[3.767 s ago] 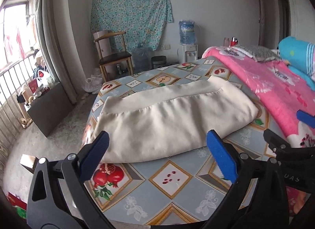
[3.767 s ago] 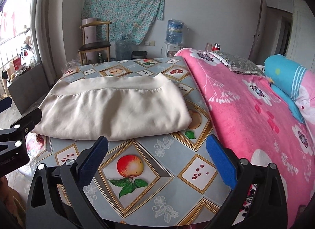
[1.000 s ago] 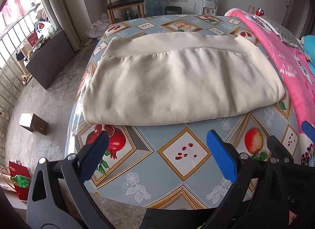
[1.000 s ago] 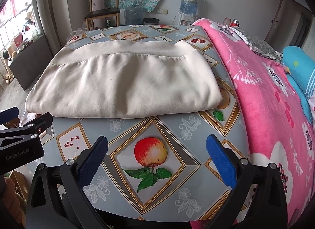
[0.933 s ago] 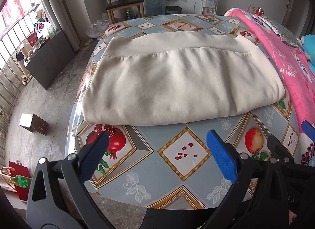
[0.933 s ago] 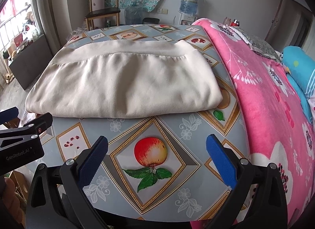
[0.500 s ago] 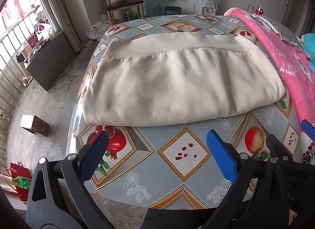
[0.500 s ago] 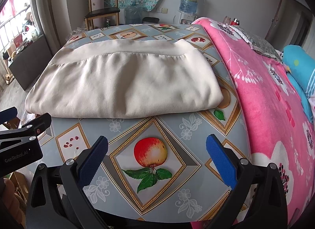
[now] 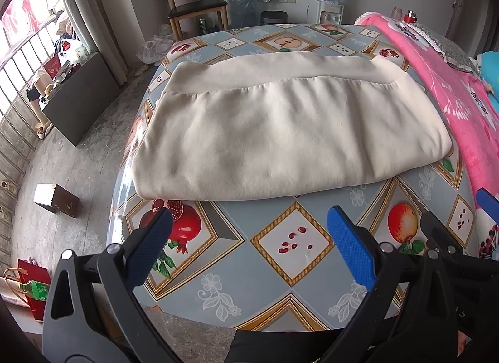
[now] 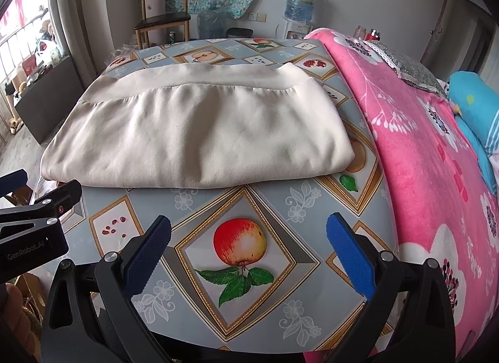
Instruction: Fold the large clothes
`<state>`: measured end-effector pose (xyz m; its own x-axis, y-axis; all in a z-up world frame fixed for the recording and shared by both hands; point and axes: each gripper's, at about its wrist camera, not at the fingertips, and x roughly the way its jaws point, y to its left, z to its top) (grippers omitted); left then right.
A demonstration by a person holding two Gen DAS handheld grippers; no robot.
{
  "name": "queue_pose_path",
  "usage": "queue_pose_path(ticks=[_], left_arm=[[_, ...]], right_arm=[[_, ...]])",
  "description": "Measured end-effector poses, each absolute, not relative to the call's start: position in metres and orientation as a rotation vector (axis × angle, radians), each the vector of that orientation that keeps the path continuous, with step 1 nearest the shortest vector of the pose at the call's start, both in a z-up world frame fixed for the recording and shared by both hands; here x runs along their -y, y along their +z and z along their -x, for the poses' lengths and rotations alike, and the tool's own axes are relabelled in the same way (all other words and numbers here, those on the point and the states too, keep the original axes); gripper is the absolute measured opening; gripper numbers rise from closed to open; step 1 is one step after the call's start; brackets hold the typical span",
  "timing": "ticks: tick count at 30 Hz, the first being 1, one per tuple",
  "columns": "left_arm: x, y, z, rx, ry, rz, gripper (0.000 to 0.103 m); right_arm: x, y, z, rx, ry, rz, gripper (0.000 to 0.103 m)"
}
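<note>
Cream garment (image 9: 280, 132) folded on bed, beyond both wide-apart jaws, untouched

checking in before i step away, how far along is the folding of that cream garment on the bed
Done: the cream garment already lies as a compact folded rectangle on the fruit-print cover, hem band at the far edge. In hand: nothing; the left gripper and right gripper both hover short of its near edge, jaws open and empty. Left: possibly one more fold, or it may be finished; the pictures cannot settle which.
</note>
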<state>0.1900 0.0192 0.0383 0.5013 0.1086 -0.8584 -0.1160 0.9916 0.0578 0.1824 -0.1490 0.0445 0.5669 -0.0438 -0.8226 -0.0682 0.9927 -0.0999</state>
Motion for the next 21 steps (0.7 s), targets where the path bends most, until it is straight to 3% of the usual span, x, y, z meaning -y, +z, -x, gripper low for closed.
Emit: queue_pose_path(ticks=[21], left_arm=[[-0.0169,0.0386,-0.192,-1.042,0.132,-0.001,0.096]], right_arm=[[0.1489,0.0442,-0.1828,-0.974,0.01,0.118,0.097]])
